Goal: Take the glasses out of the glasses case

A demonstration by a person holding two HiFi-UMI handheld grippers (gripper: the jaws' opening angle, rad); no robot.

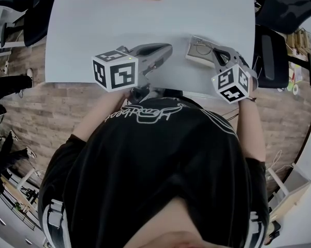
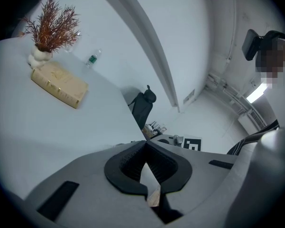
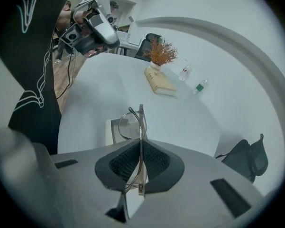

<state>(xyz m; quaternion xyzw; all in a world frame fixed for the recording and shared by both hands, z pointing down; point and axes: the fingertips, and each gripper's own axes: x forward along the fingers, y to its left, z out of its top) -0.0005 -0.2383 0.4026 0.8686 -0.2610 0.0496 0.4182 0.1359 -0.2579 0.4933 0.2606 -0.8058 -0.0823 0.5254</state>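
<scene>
The right gripper (image 3: 141, 139) is squeezed shut on the thin glasses (image 3: 140, 122), holding them just over the glasses case (image 3: 113, 132). The left gripper (image 2: 145, 144) is closed on nothing, near the case. That skinny wire frame could slip out or bend if the squeeze changes.

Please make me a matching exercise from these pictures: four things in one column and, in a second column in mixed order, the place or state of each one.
Things
1. glasses
2. glasses case
3. book
4. left gripper

Places or states
A. lies beside the dried plant, on the far part of the table
B. jaws together, nothing between them
C. clamped in the jaws of the right gripper
D. rests on the table just beyond the right gripper's jaws

Right pairs: 1-C, 2-D, 3-A, 4-B.
</scene>
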